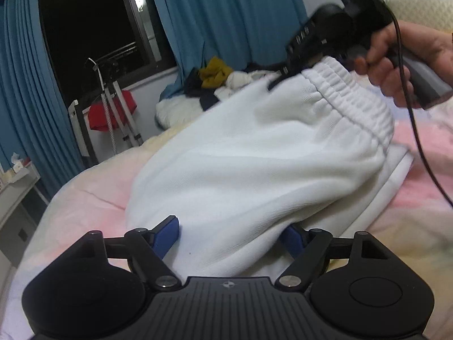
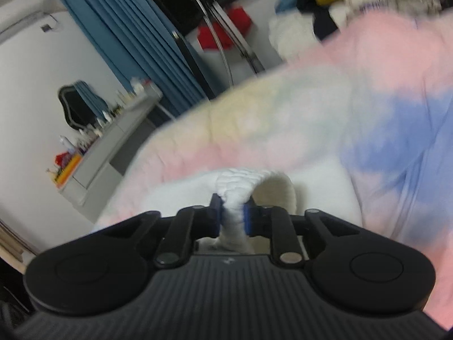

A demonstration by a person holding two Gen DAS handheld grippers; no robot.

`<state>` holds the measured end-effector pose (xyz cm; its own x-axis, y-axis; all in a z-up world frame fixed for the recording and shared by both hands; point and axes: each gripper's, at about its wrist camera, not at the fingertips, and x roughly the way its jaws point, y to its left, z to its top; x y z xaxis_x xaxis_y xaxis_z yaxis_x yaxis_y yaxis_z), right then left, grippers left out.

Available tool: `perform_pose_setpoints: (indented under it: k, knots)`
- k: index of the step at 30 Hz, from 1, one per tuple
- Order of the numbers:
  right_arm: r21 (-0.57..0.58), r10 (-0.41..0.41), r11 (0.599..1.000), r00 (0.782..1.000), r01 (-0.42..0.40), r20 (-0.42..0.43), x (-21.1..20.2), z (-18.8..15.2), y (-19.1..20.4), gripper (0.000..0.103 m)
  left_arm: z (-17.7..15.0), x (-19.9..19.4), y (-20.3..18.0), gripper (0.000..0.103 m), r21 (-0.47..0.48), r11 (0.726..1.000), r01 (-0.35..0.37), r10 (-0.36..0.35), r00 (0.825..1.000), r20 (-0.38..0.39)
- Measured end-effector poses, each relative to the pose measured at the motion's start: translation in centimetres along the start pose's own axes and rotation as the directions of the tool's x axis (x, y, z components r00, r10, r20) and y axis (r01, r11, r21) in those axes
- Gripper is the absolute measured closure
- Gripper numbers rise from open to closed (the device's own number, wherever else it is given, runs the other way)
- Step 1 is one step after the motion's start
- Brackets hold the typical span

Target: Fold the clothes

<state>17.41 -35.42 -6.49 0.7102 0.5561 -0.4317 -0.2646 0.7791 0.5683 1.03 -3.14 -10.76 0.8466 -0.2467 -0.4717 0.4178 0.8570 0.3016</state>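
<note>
Your left gripper [image 1: 230, 233] is spread wide, blue pads [image 1: 167, 233] on either side of the near edge of the white sweatpants [image 1: 249, 153], not squeezing. The pants sit bunched on the pastel tie-dye bedspread [image 1: 85, 198], beyond it a pile of clothes [image 1: 215, 76]. Over on the right, your right gripper [image 2: 232, 214] is pinched tight on the elastic waistband [image 2: 240, 181], holding it off the bed.

Left hand-held gripper [image 1: 229, 236] spread, right hand-held gripper [image 2: 232, 215] clamped

Blue curtains [image 1: 220, 14] frame a dark window [image 1: 93, 25]; pastel bedspread [image 2: 368, 90] below.
</note>
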Motion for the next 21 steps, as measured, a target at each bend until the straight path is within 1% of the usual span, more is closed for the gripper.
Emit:
perform_pose_setpoints:
  k: [2,4,5,7,9,11,12,14,16,19,21]
  knots:
    - [-0.031,0.004,1.0,0.999,-0.003,0.046,-1.7,1.2,0.8,0.085,0.4,-0.5,-0.1,0.024,-0.001,1.0,0.015,-0.014,0.999,0.042]
    - [-0.041,-0.037,0.998,0.995,0.041,0.088,-3.1,1.9,0.5,0.085,0.7,-0.7,-0.4,0.024,0.008,0.999,0.037,-0.037,0.996,0.076]
    - [-0.03,-0.064,0.997,0.994,0.067,0.094,-3.2,2.1,-0.3,0.085,0.8,-0.6,-0.6,0.024,0.015,0.999,0.05,-0.051,0.995,0.085]
    - [-0.004,-0.125,0.992,0.988,0.126,0.089,-2.9,2.0,-2.2,0.085,0.8,-0.1,-1.2,0.023,0.039,0.996,0.077,-0.08,0.994,0.076]
    - [0.051,-0.174,0.984,0.984,0.172,0.036,-1.4,1.1,-4.7,0.084,0.7,0.5,-1.9,0.023,0.071,0.994,0.087,-0.091,0.994,0.058]
    - [0.085,-0.182,0.98,0.983,0.182,-0.015,0.2,-0.2,-6.7,0.083,0.5,1.3,-2.4,0.023,0.092,0.992,0.082,-0.085,0.996,0.037]
    - [0.103,-0.177,0.978,0.984,0.179,-0.024,0.6,-0.6,-7.3,0.08,0.3,1.6,-2.6,0.023,0.099,0.992,0.079,-0.082,0.996,0.028]
    - [0.149,-0.163,0.975,0.987,0.163,-0.018,0.7,-0.8,-8.1,0.077,0.3,1.8,-2.8,0.022,0.116,0.991,0.071,-0.074,0.997,0.029]
    - [0.148,-0.172,0.974,0.985,0.169,0.009,-0.3,-0.8,-7.4,0.073,0.4,1.7,-2.9,0.022,0.127,0.99,0.056,-0.061,0.997,0.037]
    - [0.128,-0.195,0.974,0.979,0.187,0.053,-2.1,-0.7,-6.2,0.06,0.5,1.6,-2.7,0.022,0.117,0.992,0.049,-0.054,0.998,0.04]
    - [0.119,-0.24,0.966,0.967,0.229,0.087,-3.8,-0.9,-5.5,0.042,0.5,1.5,-2.6,0.022,0.114,0.993,0.039,-0.043,0.998,0.038]
